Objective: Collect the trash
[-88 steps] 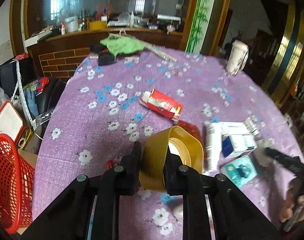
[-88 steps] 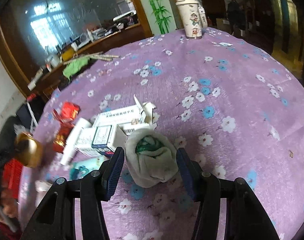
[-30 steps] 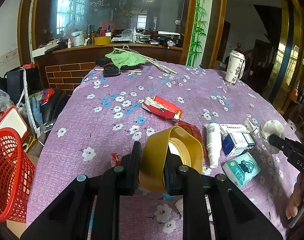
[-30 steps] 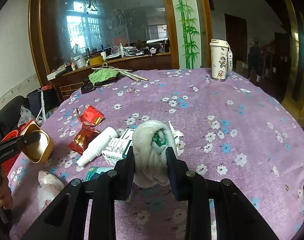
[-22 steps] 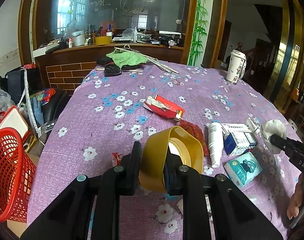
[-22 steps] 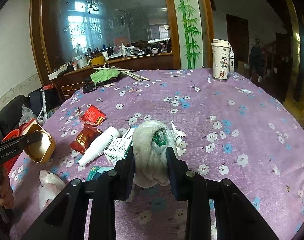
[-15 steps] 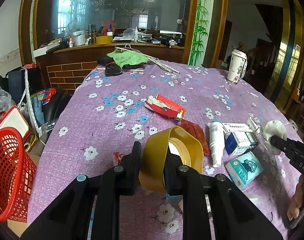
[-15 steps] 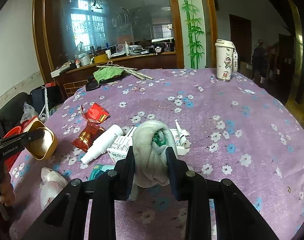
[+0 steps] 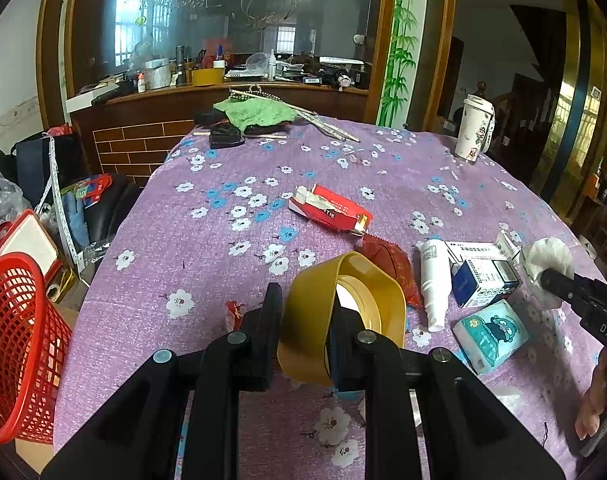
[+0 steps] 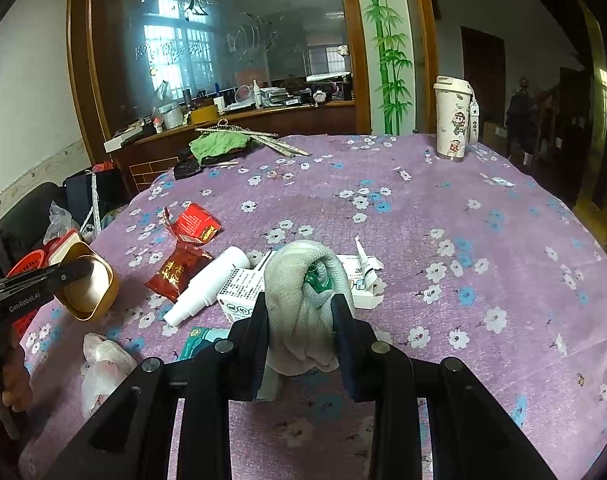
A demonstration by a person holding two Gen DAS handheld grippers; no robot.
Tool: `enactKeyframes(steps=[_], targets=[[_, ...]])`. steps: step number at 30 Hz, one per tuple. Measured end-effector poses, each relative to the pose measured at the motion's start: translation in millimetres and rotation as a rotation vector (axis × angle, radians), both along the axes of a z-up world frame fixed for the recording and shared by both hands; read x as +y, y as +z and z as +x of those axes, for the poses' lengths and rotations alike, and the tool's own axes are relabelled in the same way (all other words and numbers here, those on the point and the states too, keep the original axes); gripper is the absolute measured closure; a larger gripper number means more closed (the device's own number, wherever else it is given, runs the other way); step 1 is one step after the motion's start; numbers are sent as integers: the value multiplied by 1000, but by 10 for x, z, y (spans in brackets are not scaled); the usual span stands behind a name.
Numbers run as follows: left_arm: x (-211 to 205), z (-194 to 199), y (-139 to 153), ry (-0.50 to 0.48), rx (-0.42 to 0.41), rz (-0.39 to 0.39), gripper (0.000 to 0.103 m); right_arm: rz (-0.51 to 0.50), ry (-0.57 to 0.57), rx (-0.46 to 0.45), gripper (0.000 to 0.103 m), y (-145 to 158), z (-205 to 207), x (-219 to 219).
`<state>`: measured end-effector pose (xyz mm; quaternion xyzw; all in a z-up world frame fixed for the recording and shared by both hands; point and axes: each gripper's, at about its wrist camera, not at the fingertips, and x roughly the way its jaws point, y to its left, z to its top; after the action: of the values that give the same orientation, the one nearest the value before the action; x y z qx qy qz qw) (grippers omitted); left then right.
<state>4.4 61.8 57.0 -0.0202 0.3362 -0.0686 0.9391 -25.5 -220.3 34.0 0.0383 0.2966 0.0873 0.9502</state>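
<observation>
My left gripper (image 9: pixel 305 322) is shut on a yellow plastic tub (image 9: pixel 335 312), held above the purple flowered tablecloth (image 9: pixel 223 248); it also shows in the right wrist view (image 10: pixel 89 286). My right gripper (image 10: pixel 301 316) is shut on a wadded pale cloth (image 10: pixel 303 292) with a green scrap inside, seen in the left wrist view (image 9: pixel 547 260). On the table lie a red carton (image 9: pixel 329 210), a red foil wrapper (image 10: pixel 177 266), a white bottle (image 9: pixel 433 276), medicine boxes (image 9: pixel 483 276), a teal tissue pack (image 9: pixel 489 330) and a crumpled plastic bag (image 10: pixel 103 364).
A red mesh basket (image 9: pixel 19 340) stands left of the table, below its edge. A white lidded cup (image 10: pixel 453 118) stands at the far right. A green cloth (image 9: pixel 259 112) and sticks lie at the far edge. Bags and clutter sit by the wooden counter (image 9: pixel 143 120).
The right gripper closed on the cloth wad and lifted it off the table. Both grippers have risen slightly; the left still holds the yellow tub.
</observation>
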Motion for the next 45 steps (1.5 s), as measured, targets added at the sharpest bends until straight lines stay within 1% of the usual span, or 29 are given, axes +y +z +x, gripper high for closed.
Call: enactKeyframes(steps=[6, 12, 15, 20, 23, 28, 34, 45], targets=[[4, 2, -10, 3, -1, 1, 84, 1, 6, 2, 71, -16, 5, 18], [12, 9, 0, -1, -1, -14, 84, 0, 2, 3, 71, -22, -3, 26], [11, -3, 17, 3, -1, -10, 84, -3, -20, 9, 71, -16, 2, 17], [-18, -94, 129, 4, -25, 1, 84, -48, -61, 13, 71, 36, -93, 83], [-27, -168, 230, 0, -43, 7, 84, -72, -65, 0, 71, 100, -194, 140], [2, -300, 346, 0, -55, -4, 84, -109, -73, -30, 71, 219, -374, 212], [15, -422, 378, -4, -53, -10, 84, -150, -56, -54, 71, 277, -536, 350], [134, -632, 392, 7, -49, -26, 84, -177, -32, -67, 71, 324, -650, 541]])
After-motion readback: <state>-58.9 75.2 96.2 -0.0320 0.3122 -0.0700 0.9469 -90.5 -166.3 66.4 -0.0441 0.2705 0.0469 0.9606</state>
